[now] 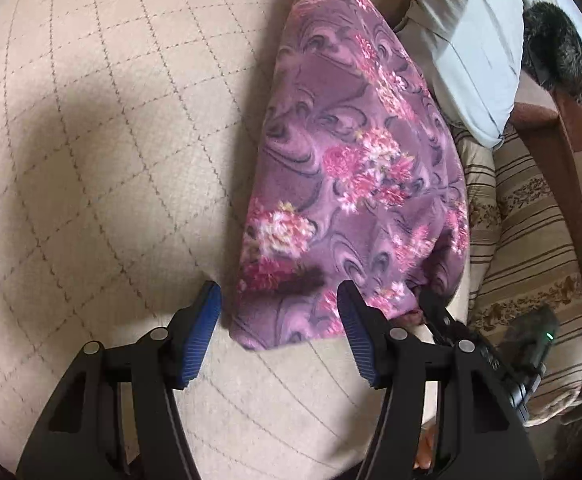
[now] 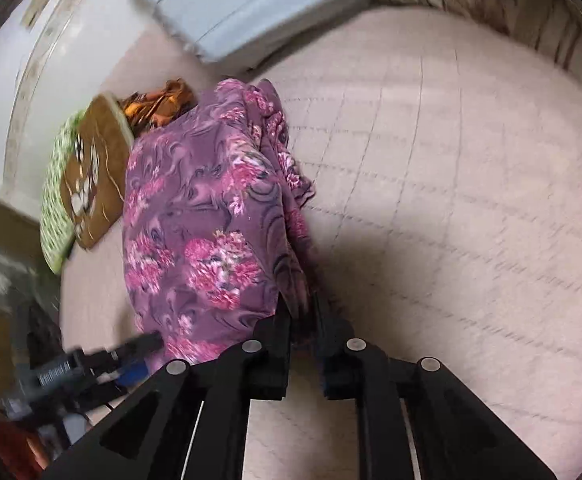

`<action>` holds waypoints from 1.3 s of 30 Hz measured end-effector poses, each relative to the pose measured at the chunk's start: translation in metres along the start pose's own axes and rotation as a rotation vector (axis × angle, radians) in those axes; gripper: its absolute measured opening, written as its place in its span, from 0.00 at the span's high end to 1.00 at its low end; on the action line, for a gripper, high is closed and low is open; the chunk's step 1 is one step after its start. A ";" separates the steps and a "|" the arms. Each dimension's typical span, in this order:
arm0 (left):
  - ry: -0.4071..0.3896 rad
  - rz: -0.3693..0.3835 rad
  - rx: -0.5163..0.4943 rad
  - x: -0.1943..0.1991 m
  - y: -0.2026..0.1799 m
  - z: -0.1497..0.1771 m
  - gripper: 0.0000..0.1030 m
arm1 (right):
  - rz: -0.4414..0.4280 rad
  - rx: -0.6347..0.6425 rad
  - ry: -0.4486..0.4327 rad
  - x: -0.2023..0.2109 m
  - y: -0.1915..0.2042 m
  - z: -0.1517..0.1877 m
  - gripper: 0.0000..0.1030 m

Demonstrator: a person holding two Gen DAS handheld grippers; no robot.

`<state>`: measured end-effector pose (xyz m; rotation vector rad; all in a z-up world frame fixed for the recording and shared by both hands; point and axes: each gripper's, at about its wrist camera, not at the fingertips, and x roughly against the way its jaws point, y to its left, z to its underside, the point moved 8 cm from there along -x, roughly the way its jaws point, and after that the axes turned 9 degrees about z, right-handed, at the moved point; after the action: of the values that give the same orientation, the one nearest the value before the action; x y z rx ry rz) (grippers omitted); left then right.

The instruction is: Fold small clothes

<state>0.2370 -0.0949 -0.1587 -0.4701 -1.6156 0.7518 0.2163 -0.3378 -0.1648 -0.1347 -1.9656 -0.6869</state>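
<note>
The right gripper (image 2: 305,312) is clenched on a corner of the purple cloth (image 2: 195,216). The left gripper (image 1: 279,320) is spread wide, straddling the other corner.

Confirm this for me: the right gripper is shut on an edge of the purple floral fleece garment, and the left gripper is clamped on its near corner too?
Not quite. The left gripper is open, its blue pads standing either side of the purple floral fleece garment, as the left wrist view shows. The right gripper is indeed shut on an edge of it.
</note>
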 end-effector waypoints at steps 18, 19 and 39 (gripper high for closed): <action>-0.069 0.213 0.157 0.028 -0.026 0.023 0.33 | -0.622 -0.163 0.025 0.024 0.031 -0.033 0.96; -0.059 0.221 0.167 0.026 -0.025 0.026 0.33 | -0.526 -0.128 0.038 0.010 0.023 -0.028 0.96; -0.187 0.293 0.239 0.010 -0.058 -0.011 0.95 | -0.619 -0.147 0.029 0.027 0.039 -0.037 0.96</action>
<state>0.2522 -0.1268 -0.1097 -0.4785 -1.6204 1.2251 0.2469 -0.3294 -0.1135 0.4108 -1.9294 -1.2229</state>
